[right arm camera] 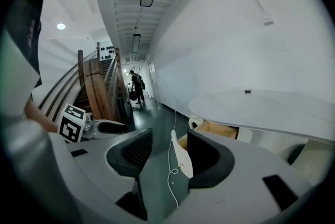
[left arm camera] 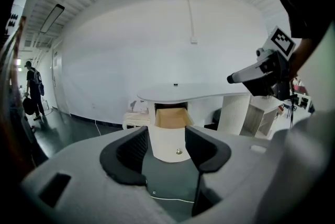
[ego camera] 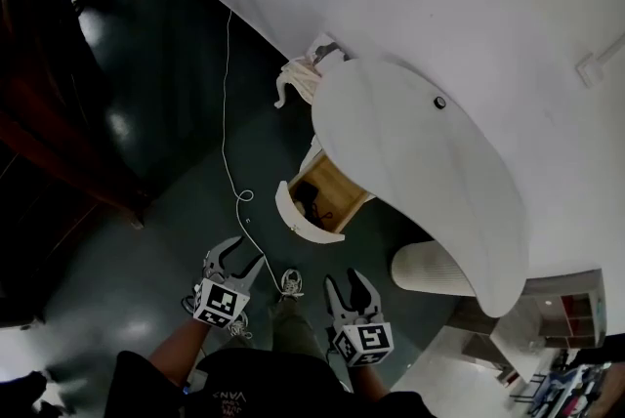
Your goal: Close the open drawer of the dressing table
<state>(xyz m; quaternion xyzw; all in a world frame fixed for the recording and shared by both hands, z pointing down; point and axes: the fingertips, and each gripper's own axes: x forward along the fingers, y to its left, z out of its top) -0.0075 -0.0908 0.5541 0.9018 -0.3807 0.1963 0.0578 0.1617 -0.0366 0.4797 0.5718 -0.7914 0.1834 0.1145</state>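
**Open drawer straight ahead, both grippers empty**

The drawer (ego camera: 327,194) stands pulled out from under the 7 o'clock edge of the white dressing table top (ego camera: 420,152), at 12 o'clock from us and well apart from both tools. Its curved white front (ego camera: 296,222) faces us, with a small metal knob (left arm camera: 179,152) at mid-width. Something dark lies inside; we cannot tell what.

The left gripper (ego camera: 239,256) and right gripper (ego camera: 349,286) hang low near our body, jaws spread, nothing between them.

We judge the drawer a stiff wooden box, fairly light, sliding on runners. It needs no grasp: we would press flat on the front beside the knob. A push far off centre may skew it in its runners.
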